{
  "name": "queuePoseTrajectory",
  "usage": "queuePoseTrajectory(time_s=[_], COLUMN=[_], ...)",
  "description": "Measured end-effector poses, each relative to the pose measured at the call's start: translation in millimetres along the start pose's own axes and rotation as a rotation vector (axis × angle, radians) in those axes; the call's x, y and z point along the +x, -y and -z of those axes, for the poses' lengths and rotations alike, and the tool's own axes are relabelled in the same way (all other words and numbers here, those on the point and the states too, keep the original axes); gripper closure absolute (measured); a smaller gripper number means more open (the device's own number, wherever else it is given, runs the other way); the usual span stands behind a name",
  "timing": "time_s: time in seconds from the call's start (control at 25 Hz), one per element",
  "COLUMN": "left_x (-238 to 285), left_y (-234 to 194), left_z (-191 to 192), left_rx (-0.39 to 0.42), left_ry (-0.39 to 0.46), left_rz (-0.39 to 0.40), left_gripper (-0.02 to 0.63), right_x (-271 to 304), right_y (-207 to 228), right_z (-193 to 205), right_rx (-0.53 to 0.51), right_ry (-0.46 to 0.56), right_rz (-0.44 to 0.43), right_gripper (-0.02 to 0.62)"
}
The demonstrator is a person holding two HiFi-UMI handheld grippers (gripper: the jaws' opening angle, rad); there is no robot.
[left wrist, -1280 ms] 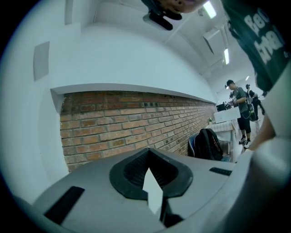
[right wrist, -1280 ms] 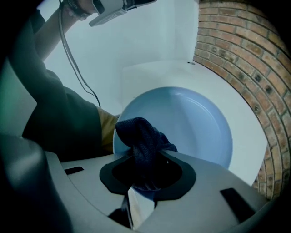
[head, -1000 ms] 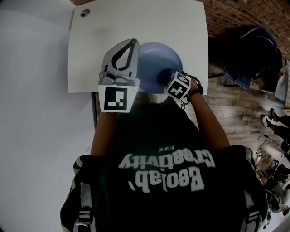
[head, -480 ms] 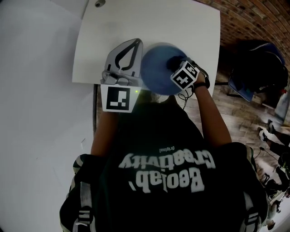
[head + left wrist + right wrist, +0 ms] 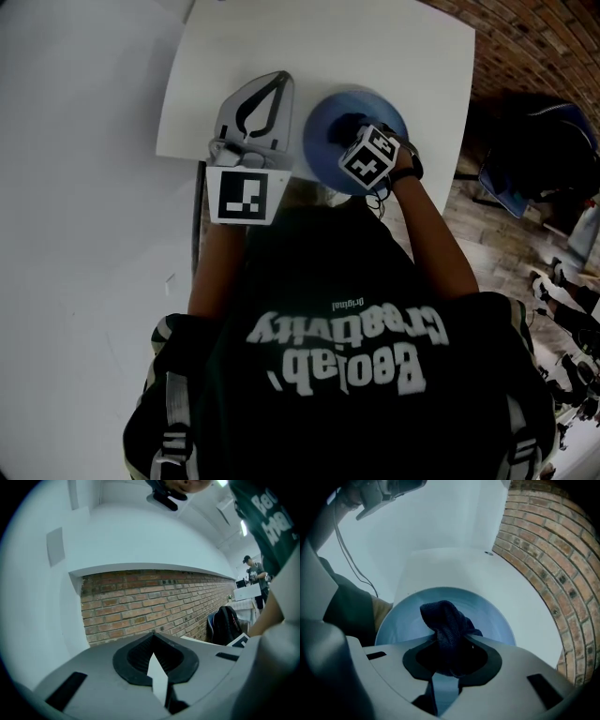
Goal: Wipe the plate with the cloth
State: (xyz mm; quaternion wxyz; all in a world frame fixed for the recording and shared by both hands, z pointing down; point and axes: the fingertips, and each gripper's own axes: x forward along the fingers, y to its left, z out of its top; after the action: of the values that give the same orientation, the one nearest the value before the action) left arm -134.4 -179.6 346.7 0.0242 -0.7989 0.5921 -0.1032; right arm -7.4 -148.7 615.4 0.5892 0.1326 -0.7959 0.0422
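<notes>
Between the jaws of the right claw (image 5: pixel 451 660) sits a dark blue cloth (image 5: pixel 446 618), squeezed tight and held over the blue plate (image 5: pixel 501 625). That plate rests on the white bench (image 5: pixel 454 564). Just beside it, the left claw (image 5: pixel 153 653) is closed with nothing inside.

Soft, cool, fairly dim light is spread evenly; a ceiling lamp (image 5: pixel 242 527) is seen glaring at the upper right of the left gripper view. Edges are bent and darkened by fisheye distortion. The cloth (image 5: pixel 447 620) is rendered nearly black.
</notes>
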Motion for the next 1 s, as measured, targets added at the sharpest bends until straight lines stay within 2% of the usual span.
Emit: queuePoseTrajectory(time_s=[0.28,0.56,0.84,1.0], left_x=[-4.5,-5.9,-6.3,-5.6], left_y=[28.8,56.9,65.4,64.9], left_z=[-16.2,-23.1,-25.5,-25.5], left_rx=[0.019,0.029,0.028,0.03], left_ry=[0.039,0.042,0.046,0.043], left_rz=[0.051,0.098,0.111,0.111], left_gripper=[0.604,0.604,0.604,0.604], right_x=[-20.8,-34.1,-34.7,-33.3], right_y=[-36.0,-49.9,-46.5,-39.1], right_z=[20.8,41.9,46.6,41.8], right_rx=[0.029,0.077,0.077,0.056], right_ry=[0.037,0.052,0.044,0.046], right_rz=[-0.025,-0.055,-0.007,0.062], right_gripper=[0.509,0.511,0.508,0.506])
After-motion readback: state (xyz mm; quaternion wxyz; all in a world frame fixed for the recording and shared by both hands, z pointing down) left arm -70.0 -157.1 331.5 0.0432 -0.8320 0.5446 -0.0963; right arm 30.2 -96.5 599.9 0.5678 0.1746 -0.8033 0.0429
